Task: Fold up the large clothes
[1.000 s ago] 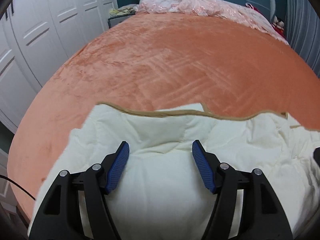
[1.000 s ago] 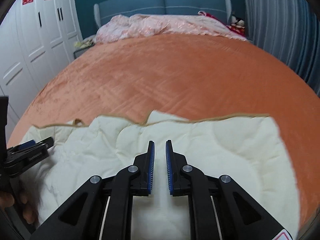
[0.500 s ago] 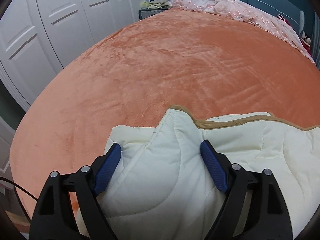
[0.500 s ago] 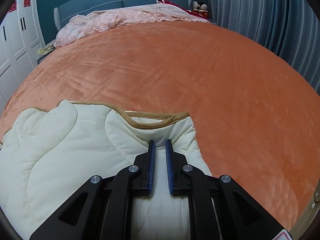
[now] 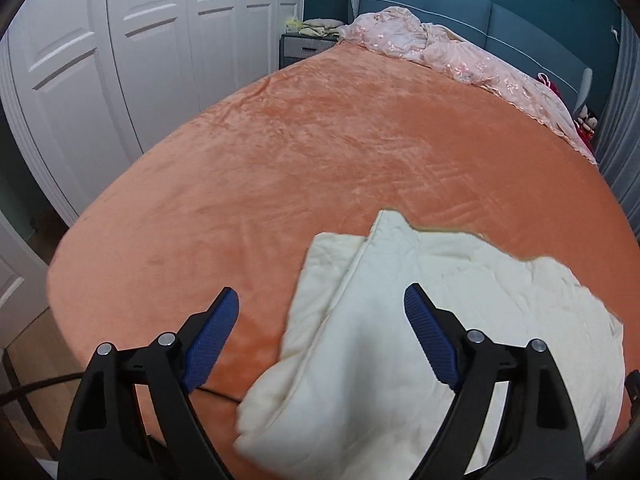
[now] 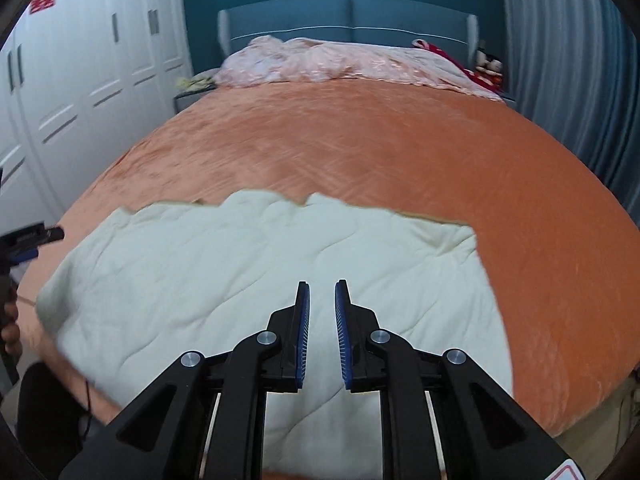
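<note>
Quilt, cream, padded point(image 5: 400, 320), lies spread on orange bedspread point(image 5: 320, 140), partly doubled over. A folded flap shows just beyond and between the left gripper point(image 5: 320, 292) pads, and the bulk runs off past its right finger.

L fingers are released and spread wide. Nothing is pinched, and the left pad point(image 5: 216, 332) hangs over bare bedspread, clear of the fabric.

R gripper point(image 6: 321, 284) sits above mid-quilt. Its jaws are nearly together and easing apart, w/ the slot between them empty, so no cloth is gripped. In the right wrist view the quilt stretches wide to both sides of the fingers, and its tan-trimmed far edge lies well ahead of the tips. The other gripper pokes in at far left, beside the quilt's left edge.

Risks, as I judge them:
- Neither side is holding, so the puffy layers may spring back and the fold may open or skew.
- Far edge is wavy, so corners prob won't line up on the next fold and the stack will come out lopsided.
- Thick padding against a narrow R slot means a shallow bite could grab the top layer only and drag it off the lower one.
- The near edge is close to the bed's rim, below the fingers, so a tug toward the person could slide the whole thing off the plush cover.
</note>
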`<move>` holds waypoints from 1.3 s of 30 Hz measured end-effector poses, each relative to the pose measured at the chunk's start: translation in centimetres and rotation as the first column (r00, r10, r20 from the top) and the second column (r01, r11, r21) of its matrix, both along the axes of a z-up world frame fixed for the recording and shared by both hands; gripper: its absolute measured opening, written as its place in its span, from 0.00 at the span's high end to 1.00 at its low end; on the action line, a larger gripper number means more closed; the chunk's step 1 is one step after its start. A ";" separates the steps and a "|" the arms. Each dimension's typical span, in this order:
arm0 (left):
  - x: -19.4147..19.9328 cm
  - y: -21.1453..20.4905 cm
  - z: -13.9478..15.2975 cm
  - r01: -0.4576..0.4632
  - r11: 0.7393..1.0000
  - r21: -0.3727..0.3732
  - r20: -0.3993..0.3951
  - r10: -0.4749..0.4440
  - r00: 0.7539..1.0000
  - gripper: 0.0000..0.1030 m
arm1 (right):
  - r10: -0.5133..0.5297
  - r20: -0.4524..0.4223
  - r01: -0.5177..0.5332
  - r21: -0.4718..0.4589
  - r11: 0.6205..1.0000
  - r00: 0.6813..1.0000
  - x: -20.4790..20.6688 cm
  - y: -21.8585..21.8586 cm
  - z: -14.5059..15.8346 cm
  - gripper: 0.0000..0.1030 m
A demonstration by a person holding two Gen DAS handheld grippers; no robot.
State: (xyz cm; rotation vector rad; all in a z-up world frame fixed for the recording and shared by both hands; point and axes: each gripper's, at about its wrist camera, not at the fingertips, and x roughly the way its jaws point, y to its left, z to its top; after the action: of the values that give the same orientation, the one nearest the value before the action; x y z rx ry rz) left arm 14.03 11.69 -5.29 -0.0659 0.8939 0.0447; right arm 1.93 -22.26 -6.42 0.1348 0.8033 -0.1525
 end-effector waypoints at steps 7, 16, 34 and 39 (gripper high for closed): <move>-7.1 2.5 -2.2 0.017 1.000 -0.006 -0.132 -0.018 0.991 0.20 | 0.121 -0.108 -0.110 0.109 0.988 0.987 -1.7 7.0 -4.4 0.87; -7.0 4.5 -6.0 -0.146 0.961 -0.236 -0.248 0.086 0.965 0.18 | 0.112 -0.165 -0.098 0.093 0.991 0.980 -0.7 8.4 -6.6 0.88; -6.9 0.7 1.5 0.075 0.914 -0.398 -0.070 -0.111 0.991 0.80 | 0.033 -0.138 -0.019 0.100 0.995 0.990 -2.0 8.0 -5.1 0.89; -9.4 -5.8 8.0 0.293 0.895 -0.336 0.083 -0.282 0.956 0.81 | 0.012 -0.160 0.003 0.094 0.996 0.987 -3.7 6.3 -5.4 0.95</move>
State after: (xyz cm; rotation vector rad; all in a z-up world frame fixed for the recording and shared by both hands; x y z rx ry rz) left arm 4.66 5.91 2.71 -0.2606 0.8630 -0.3922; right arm -1.76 -15.99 -11.77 0.2110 0.9715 -0.1220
